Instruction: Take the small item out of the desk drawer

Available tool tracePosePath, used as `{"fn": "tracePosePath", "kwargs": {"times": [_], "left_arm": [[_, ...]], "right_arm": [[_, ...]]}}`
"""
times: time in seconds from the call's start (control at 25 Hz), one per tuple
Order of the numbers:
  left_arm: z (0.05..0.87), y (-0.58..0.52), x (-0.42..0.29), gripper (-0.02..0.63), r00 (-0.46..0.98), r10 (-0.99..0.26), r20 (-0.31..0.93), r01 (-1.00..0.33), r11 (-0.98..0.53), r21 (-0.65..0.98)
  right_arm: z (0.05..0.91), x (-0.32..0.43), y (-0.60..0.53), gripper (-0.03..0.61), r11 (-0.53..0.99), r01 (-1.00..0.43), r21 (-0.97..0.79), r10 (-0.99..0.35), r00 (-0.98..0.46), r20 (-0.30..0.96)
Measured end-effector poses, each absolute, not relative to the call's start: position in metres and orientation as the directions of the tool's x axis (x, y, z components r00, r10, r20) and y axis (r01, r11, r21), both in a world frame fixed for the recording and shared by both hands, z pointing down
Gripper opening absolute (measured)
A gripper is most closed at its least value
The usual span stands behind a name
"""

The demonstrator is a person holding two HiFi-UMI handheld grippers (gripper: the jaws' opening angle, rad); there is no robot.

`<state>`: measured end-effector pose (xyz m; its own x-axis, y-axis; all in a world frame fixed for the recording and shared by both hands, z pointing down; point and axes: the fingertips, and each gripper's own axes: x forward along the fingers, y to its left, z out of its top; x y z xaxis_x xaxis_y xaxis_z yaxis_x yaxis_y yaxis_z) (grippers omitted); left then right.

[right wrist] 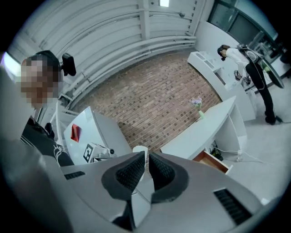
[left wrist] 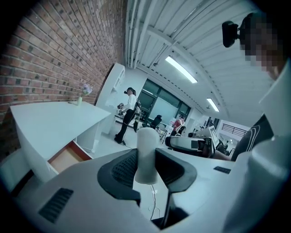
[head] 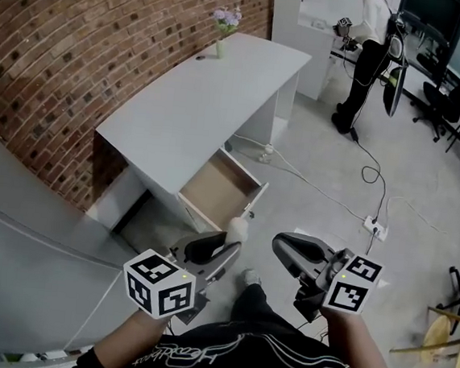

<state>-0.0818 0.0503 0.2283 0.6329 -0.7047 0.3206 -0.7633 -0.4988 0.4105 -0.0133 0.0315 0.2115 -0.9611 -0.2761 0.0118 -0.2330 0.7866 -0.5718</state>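
My left gripper (head: 226, 239) is shut on a small white cylinder (head: 236, 227), which it holds in the air in front of the desk. In the left gripper view the cylinder (left wrist: 146, 154) stands upright between the two dark pads (left wrist: 122, 169). The desk drawer (head: 217, 188) hangs pulled out under the white desk (head: 198, 95), and its brown inside looks bare. My right gripper (head: 281, 245) hovers beside the left one, to its right. Its jaws (right wrist: 147, 169) stand almost together with nothing between them. The open drawer (right wrist: 210, 160) also shows in the right gripper view.
A small vase of flowers (head: 223, 33) stands at the desk's far end by the brick wall. A power strip (head: 374, 228) and cables lie on the floor to the right. A person (head: 370, 55) stands at the back near office chairs. A grey surface (head: 15, 231) lies at the left.
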Motion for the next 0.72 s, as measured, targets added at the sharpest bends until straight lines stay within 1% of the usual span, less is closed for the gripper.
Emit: {"fn": "tracePosePath", "kwargs": {"times": [0.28,0.48,0.6,0.72], "left_arm": [[0.192,0.080,-0.076,0.138,0.630,-0.735,0.251,-0.759,-0.514,0.399],[0.179,0.090,-0.075,0.138,0.629,-0.742,0.233,-0.762,-0.530,0.371],[0.181,0.091,-0.070,0.138,0.636,-0.737,0.228,-0.757,-0.540,0.368],[0.183,0.088,-0.063,0.138,0.639,-0.732,0.236,-0.757,-0.545,0.360]], "right_arm": [[0.197,-0.003,0.049,0.058,0.831,-0.298,-0.470,-0.305,-0.950,0.063],[0.189,-0.005,0.062,0.058,0.841,-0.283,-0.461,-0.300,-0.953,0.038],[0.193,-0.005,0.065,0.057,0.853,-0.299,-0.428,-0.310,-0.950,0.044],[0.196,-0.001,0.059,0.057,0.842,-0.310,-0.443,-0.325,-0.945,0.044]]}}
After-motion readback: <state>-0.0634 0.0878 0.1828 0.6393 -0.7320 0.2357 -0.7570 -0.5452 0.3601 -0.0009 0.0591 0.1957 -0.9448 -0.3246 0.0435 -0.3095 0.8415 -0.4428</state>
